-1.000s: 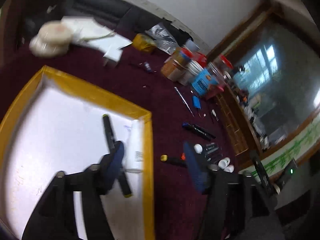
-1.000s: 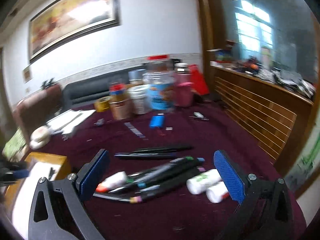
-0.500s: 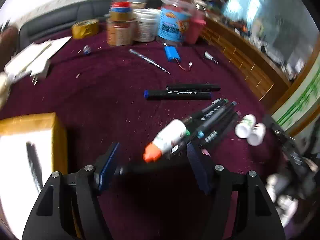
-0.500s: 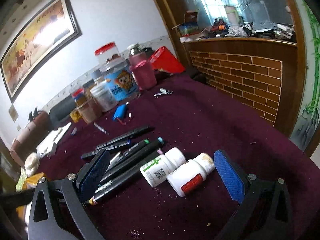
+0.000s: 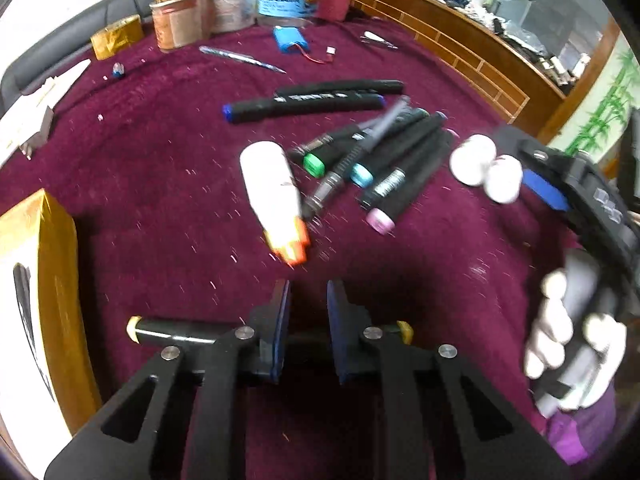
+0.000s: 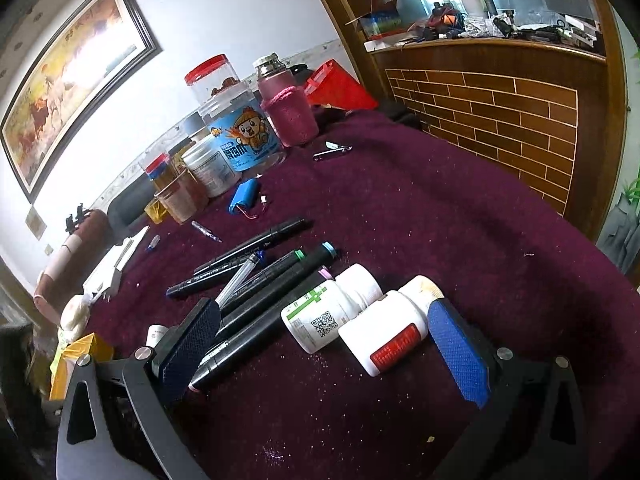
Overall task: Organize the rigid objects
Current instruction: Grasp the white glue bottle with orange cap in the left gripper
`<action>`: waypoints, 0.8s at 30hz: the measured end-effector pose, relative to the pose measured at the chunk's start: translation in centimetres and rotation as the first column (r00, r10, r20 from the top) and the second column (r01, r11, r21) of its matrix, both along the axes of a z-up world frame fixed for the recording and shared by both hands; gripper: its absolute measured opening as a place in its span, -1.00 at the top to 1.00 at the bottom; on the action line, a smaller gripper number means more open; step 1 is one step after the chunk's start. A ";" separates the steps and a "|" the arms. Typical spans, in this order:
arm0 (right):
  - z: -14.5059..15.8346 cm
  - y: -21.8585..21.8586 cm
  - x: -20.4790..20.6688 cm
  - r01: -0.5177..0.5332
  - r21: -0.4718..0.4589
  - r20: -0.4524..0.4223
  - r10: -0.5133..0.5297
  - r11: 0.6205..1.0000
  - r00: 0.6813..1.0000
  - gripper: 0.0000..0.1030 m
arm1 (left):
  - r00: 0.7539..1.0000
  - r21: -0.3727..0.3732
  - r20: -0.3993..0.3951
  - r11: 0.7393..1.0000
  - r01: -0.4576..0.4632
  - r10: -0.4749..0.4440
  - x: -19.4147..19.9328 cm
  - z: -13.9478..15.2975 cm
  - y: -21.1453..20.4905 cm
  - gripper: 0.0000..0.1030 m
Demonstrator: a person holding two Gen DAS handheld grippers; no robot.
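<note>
My left gripper (image 5: 307, 312) is shut on a black marker with yellow ends (image 5: 176, 331), held crosswise low over the maroon table (image 5: 160, 152). Ahead lie a white tube with an orange cap (image 5: 276, 196) and a pile of black markers (image 5: 384, 160). My right gripper (image 6: 324, 344) is open, its pads either side of two white pill bottles (image 6: 332, 312) (image 6: 390, 330) and some markers (image 6: 256, 320). It also shows in the left wrist view (image 5: 544, 192), with a gloved hand (image 5: 568, 336) on its handle. The yellow-rimmed white tray (image 5: 52, 264) at left holds a black marker (image 5: 24, 300).
Jars and tubs (image 6: 236, 128), a pink-sleeved bottle (image 6: 286, 108), a blue battery pack (image 6: 244, 202), two separate black markers (image 5: 312, 100), a thin pen (image 5: 240, 58) and tape (image 5: 116, 36) stand at the back. Papers (image 5: 36, 100) lie at far left. A brick-faced counter (image 6: 500, 112) borders the right.
My left gripper moved from the tray to the marker pile and closed on the yellow-ended marker. My right gripper came down around the two pill bottles.
</note>
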State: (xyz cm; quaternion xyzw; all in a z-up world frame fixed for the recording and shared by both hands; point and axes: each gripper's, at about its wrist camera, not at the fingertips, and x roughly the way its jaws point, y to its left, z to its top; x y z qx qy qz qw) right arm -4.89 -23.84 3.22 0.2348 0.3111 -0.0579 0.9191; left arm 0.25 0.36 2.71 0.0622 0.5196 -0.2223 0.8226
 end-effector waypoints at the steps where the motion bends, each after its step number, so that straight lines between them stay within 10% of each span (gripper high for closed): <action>1: -0.1 -0.1 0.1 0.000 0.006 -0.005 0.001 1.000 1.000 -0.98 | 1.000 -0.021 -0.009 1.000 0.004 -0.004 -0.4 0.3 0.1 0.70; 13: -0.6 0.1 0.6 -0.003 0.021 -0.047 0.004 1.000 0.999 -0.98 | 0.969 -0.187 -0.052 0.950 -0.249 0.243 4.3 0.0 1.4 0.49; 24: -0.9 0.0 0.9 -0.011 0.046 -0.065 0.014 0.999 0.998 -0.98 | 0.972 0.010 0.080 0.975 -0.222 0.221 6.2 0.2 -1.5 0.26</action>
